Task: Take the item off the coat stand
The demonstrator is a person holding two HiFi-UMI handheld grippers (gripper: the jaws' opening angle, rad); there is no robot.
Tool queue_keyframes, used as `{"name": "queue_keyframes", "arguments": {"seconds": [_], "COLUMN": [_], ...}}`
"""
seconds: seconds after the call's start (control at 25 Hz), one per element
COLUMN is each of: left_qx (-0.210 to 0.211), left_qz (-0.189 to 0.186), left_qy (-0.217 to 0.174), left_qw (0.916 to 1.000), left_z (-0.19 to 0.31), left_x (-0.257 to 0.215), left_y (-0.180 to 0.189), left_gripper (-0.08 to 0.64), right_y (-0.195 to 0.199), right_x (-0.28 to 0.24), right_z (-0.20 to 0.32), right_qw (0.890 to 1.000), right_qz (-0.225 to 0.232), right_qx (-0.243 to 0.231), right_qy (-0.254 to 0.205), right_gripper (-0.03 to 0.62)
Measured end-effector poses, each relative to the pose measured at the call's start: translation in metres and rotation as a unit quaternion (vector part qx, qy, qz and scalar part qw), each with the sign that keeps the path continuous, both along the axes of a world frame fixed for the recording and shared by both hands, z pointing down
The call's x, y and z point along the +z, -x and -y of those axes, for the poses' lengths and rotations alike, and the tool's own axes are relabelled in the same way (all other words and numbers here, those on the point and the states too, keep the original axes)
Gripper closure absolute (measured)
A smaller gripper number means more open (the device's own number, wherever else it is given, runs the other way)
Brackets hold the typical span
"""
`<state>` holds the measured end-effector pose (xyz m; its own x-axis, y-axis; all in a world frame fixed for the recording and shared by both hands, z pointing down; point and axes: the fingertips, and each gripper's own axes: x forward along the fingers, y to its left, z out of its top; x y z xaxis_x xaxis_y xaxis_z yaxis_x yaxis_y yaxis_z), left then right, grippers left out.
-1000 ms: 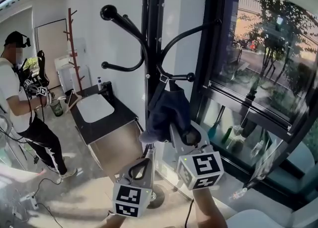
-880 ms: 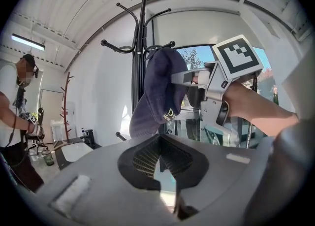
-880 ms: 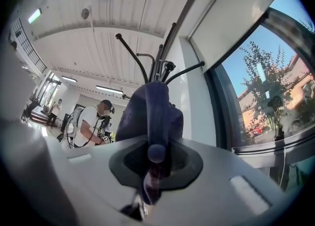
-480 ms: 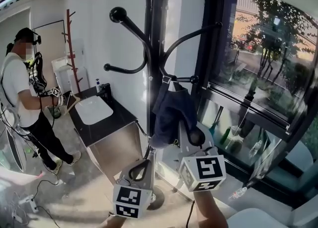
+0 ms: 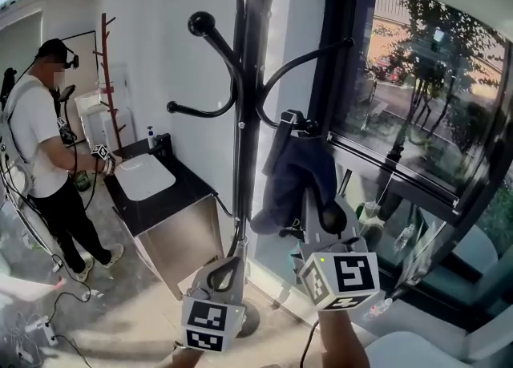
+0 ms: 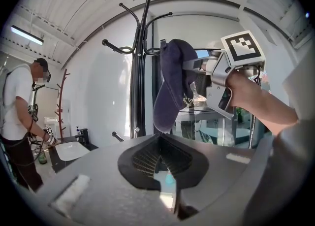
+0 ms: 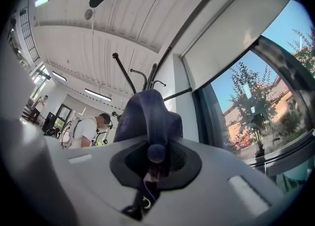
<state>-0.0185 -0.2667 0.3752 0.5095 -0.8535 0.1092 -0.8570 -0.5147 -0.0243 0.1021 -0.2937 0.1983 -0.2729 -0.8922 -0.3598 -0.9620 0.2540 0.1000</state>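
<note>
A navy cap (image 5: pixel 295 175) hangs from a low hook of the black coat stand (image 5: pixel 253 78), close to the hook's ball end. My right gripper (image 5: pixel 311 216) reaches up from below and is shut on the cap's fabric. In the right gripper view the cap (image 7: pixel 147 116) bulges over the shut jaws (image 7: pixel 156 165), its button lying between them. My left gripper (image 5: pixel 228 268) is shut and empty, low beside the stand's pole. The left gripper view shows the cap (image 6: pixel 173 84) and the right gripper (image 6: pixel 198 65) up ahead of the left gripper (image 6: pixel 165 173).
A person (image 5: pixel 44 142) stands at the left by a black counter (image 5: pixel 172 202) with a white sink (image 5: pixel 144 175). A red coat stand (image 5: pixel 107 78) is behind them. A large window (image 5: pixel 417 102) fills the right side. Bare hooks (image 5: pixel 202 26) stick out above the cap.
The right gripper's jaws have closed on the cap and shifted it rightward along the hook toward its end. The person at the left has stepped up to the sink.
</note>
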Motion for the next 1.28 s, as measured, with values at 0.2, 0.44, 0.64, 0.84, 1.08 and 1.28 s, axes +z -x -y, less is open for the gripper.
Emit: {"name": "queue_keyframes", "arguments": {"seconds": [0.2,0.44,0.64,0.84,1.08,1.28], "left_qx": [0.003,0.013,0.021,0.022,0.022,0.025], "left_qz": [-0.002,-0.003,-0.004,-0.004,-0.01,-0.012], "left_qy": [0.004,0.007,0.007,0.008,0.008,0.007], "left_qw": [1.0,0.9999,0.9998,0.9997,0.9997,0.9996], "left_z": [-0.005,-0.013,-0.019,-0.026,-0.038,-0.048], "left_x": [0.002,0.003,0.004,0.007,0.005,0.005], "left_y": [0.001,-0.006,-0.012,-0.013,-0.013,-0.012], "left_gripper": [0.555,0.555,0.555,0.555,0.555,0.555], "right_y": [-0.015,-0.033,-0.04,-0.04,-0.031,-0.014], "right_x": [-0.001,0.007,0.021,0.046,0.089,0.121], "right_z": [-0.012,-0.024,-0.043,-0.06,-0.076,-0.089], "right_qw": [1.0,0.999,0.998,0.998,0.995,0.992], "right_qz": [0.015,0.024,0.032,0.037,0.042,0.043], "right_qx": [0.02,0.041,0.049,0.051,0.043,0.036], "right_qy": [-0.004,0.0,0.01,0.03,0.074,0.114], "right_gripper": [0.58,0.58,0.58,0.58,0.58,0.58]}}
